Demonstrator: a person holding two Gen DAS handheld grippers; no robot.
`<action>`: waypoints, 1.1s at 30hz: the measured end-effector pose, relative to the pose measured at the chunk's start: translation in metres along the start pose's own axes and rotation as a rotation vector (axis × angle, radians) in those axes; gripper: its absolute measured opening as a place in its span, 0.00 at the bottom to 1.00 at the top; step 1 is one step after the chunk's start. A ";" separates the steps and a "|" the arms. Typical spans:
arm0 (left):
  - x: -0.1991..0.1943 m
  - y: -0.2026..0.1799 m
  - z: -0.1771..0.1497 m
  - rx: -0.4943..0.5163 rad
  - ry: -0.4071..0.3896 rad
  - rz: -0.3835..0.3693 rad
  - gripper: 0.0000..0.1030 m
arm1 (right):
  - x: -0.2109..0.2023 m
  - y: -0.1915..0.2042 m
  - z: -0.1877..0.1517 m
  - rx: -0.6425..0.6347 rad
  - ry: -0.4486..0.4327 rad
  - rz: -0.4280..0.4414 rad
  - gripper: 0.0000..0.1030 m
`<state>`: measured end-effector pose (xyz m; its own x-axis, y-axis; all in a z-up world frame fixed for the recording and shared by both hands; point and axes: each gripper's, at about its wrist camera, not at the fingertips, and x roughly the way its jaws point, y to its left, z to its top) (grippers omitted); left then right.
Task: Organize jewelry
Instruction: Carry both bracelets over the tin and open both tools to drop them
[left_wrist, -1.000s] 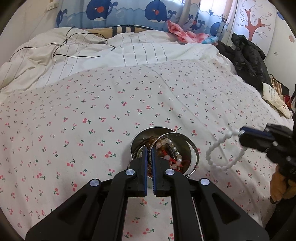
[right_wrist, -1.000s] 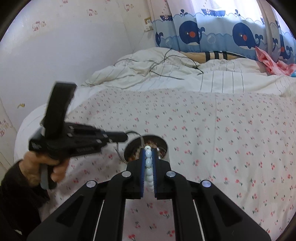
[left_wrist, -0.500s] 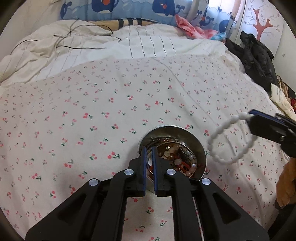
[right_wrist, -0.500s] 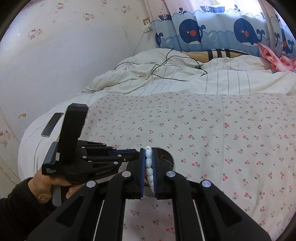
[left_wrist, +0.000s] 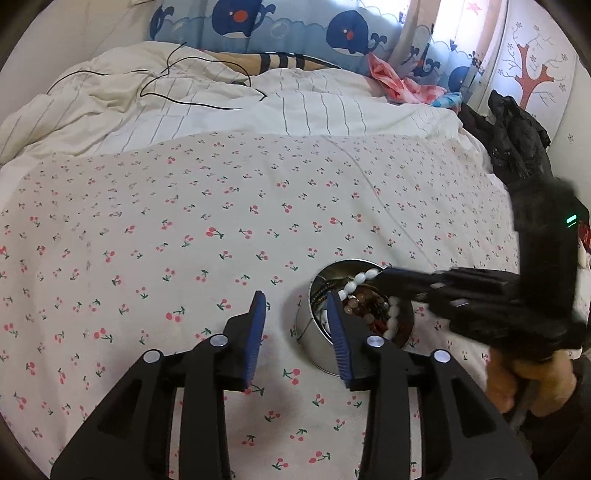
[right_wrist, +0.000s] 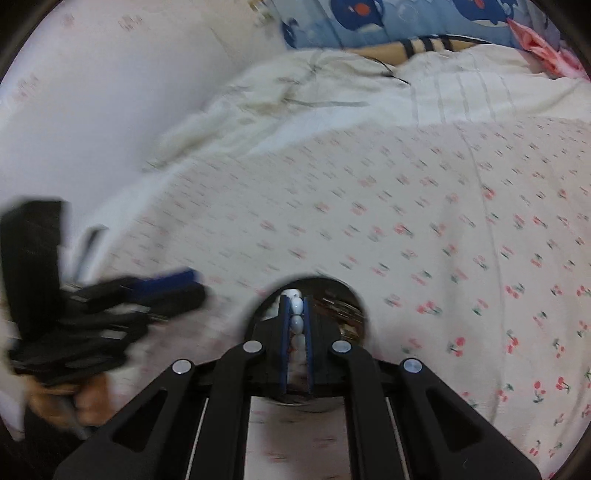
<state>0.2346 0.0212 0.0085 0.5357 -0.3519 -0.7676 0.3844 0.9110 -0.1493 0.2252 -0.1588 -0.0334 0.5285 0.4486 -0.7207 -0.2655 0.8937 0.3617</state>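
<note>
A round metal tin (left_wrist: 306, 343) holding several bead bracelets stands on the cherry-print bedsheet (left_wrist: 184, 221). My left gripper (left_wrist: 295, 295) is just left of the tin. Its jaws are opening, with only the sheet and the tin's left wall between them and the pads pressing on nothing. My right gripper (left_wrist: 382, 275) reaches in from the right over the tin's mouth, shut on a white bead bracelet (left_wrist: 364, 276) that hangs into the tin. In the blurred right wrist view the white beads (right_wrist: 295, 325) sit between the shut blue pads of the right gripper (right_wrist: 295, 295), above the tin (right_wrist: 343, 295). The left gripper (right_wrist: 177, 284) is at the left.
A crumpled striped duvet (left_wrist: 221, 103) with a black cable (left_wrist: 207, 105) lies at the back of the bed. A black jacket (left_wrist: 517, 147) and pink cloth (left_wrist: 395, 81) are at the far right. A person's hand (left_wrist: 532, 376) holds the right gripper's handle.
The left gripper's jaws were shut at the tin's rim and now stand apart beside it. The right gripper has come in and down with the white bracelet to the tin's mouth.
</note>
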 end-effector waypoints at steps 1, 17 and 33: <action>0.000 -0.001 -0.001 0.004 0.001 0.000 0.33 | 0.001 0.000 -0.003 -0.014 0.004 -0.022 0.23; -0.005 -0.010 -0.049 -0.006 0.014 0.036 0.54 | -0.012 0.024 -0.002 -0.203 -0.093 -0.348 0.56; -0.006 -0.027 -0.056 0.025 -0.001 0.058 0.63 | -0.061 0.024 -0.038 -0.165 -0.171 -0.332 0.74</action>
<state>0.1788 0.0109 -0.0183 0.5584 -0.2990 -0.7738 0.3712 0.9242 -0.0892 0.1555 -0.1645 -0.0029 0.7298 0.1418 -0.6688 -0.1765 0.9842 0.0160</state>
